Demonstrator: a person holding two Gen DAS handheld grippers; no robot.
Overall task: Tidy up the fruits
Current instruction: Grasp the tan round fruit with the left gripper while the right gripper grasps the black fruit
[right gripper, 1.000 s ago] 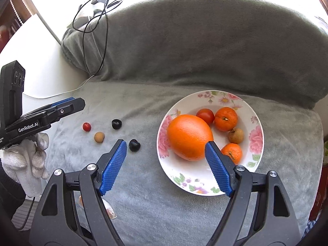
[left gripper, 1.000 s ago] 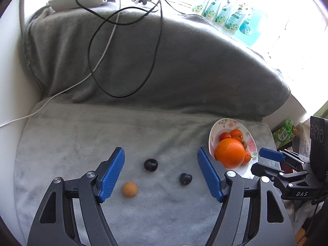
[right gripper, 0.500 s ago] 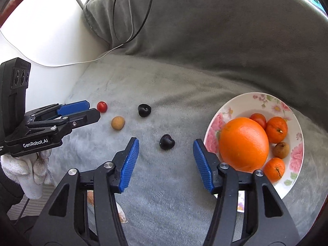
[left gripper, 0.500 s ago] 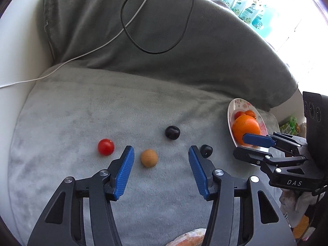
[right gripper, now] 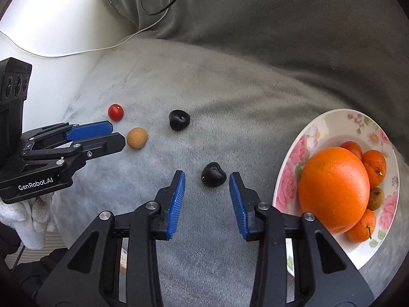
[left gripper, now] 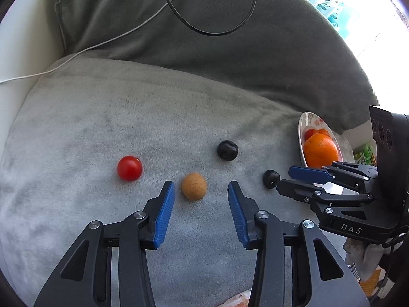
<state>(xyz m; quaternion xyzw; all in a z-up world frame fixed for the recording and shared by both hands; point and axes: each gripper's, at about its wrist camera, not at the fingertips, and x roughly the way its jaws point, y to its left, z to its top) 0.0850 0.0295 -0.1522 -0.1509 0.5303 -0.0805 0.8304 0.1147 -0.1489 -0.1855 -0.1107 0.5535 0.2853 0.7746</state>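
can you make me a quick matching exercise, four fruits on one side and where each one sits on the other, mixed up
Fruits:
1. big orange
2. cherry tomato
3. tan round fruit
4. near dark cherry

Places:
A. just ahead of the open left tongs
B. on the flowered plate
C. just ahead of the open right tongs
D. on the grey blanket, farthest from the plate

Pairs: 1-B, 2-D, 3-A, 4-C

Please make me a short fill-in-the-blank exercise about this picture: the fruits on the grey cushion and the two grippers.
1. The left gripper is open in front of the ____ round fruit.
2. The right gripper is open around a ____ fruit.
3. The big orange lies on the flowered ____.
4. The small red tomato lies on the ____, outside the plate.

Missing words: tan; dark; plate; cushion
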